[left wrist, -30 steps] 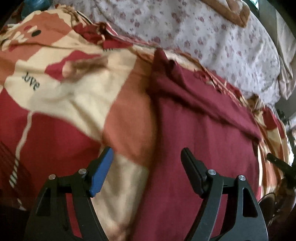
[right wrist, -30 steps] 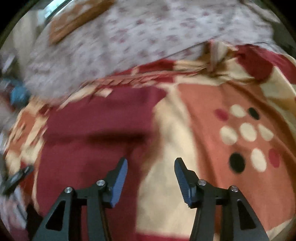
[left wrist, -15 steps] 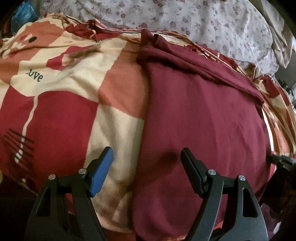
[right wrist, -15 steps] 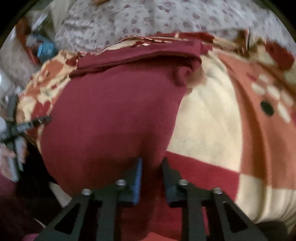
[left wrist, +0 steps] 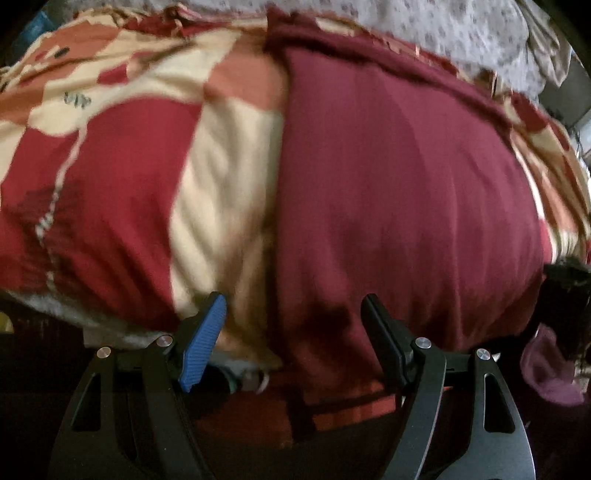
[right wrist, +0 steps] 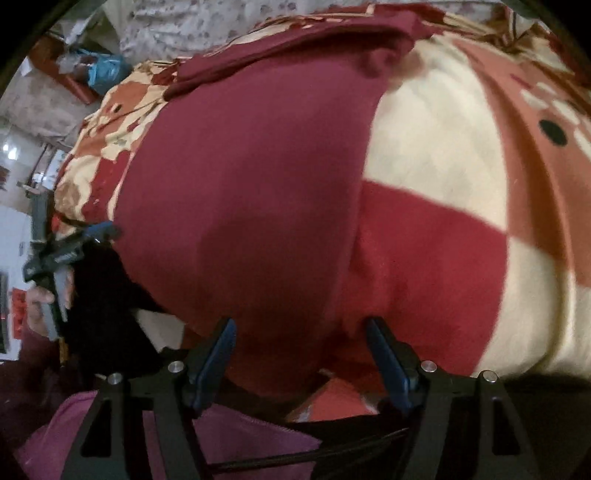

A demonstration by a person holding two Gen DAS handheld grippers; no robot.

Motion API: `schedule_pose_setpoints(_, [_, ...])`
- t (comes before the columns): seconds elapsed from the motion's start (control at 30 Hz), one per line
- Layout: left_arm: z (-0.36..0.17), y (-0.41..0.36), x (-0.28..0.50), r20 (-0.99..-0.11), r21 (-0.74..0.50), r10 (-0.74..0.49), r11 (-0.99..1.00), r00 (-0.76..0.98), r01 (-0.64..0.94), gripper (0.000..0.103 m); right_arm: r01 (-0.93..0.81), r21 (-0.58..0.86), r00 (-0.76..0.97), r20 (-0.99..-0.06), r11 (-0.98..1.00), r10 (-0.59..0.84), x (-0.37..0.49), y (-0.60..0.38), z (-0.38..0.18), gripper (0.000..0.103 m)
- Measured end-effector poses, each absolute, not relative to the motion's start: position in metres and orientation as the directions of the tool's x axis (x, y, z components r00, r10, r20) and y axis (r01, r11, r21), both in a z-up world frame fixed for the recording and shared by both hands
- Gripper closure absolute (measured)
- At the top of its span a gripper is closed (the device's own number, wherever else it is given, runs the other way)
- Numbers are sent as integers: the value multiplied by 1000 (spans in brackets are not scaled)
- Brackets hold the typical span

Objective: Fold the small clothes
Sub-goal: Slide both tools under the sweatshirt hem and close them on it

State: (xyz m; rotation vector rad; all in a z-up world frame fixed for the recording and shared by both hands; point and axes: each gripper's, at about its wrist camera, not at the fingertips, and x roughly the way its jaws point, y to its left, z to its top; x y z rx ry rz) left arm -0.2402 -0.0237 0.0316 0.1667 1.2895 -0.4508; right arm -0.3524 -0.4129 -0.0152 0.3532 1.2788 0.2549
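A maroon garment [left wrist: 399, 192] lies spread flat on a bed, its near edge hanging over the bed's front. It also fills the left half of the right wrist view [right wrist: 243, 192]. My left gripper [left wrist: 291, 332] is open, low at the bed's front edge, straddling the garment's left near corner. My right gripper [right wrist: 299, 350] is open at the garment's right near corner, with the hem between its fingers. The left gripper also shows in the right wrist view [right wrist: 70, 247], at the garment's far side.
The bed has a red, cream and orange patterned blanket [left wrist: 122, 155]. A floral quilt [left wrist: 461, 26] lies bunched at the back. A blue bag [right wrist: 99, 70] sits beyond the bed. The person's pink sleeve [right wrist: 236, 439] is under the right gripper.
Both grippers have pulled back toward the bed's near edge. The right gripper, nearly shut half a second ago, has opened wide. The left gripper stayed open.
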Motion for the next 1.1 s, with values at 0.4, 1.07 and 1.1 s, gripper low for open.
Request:
schedule_pose_setpoints(0.4, [16, -30, -244, -960, -132, -226, 889, 168, 439, 29, -37, 440, 174, -882, 897, 439, -354, -390, -39, 32])
schedule_pose_setpoints(1.07, [80, -19, -233, -873, -359, -469, 802, 131, 478, 96, -173, 546, 319, -757, 820, 571, -350, -388, 24, 89])
schedule_pose_setpoints(1.1, [90, -20, -227, -860, -374, -492, 790, 139, 486, 96, -173, 560, 355, -732, 810, 581, -347, -394, 34, 89])
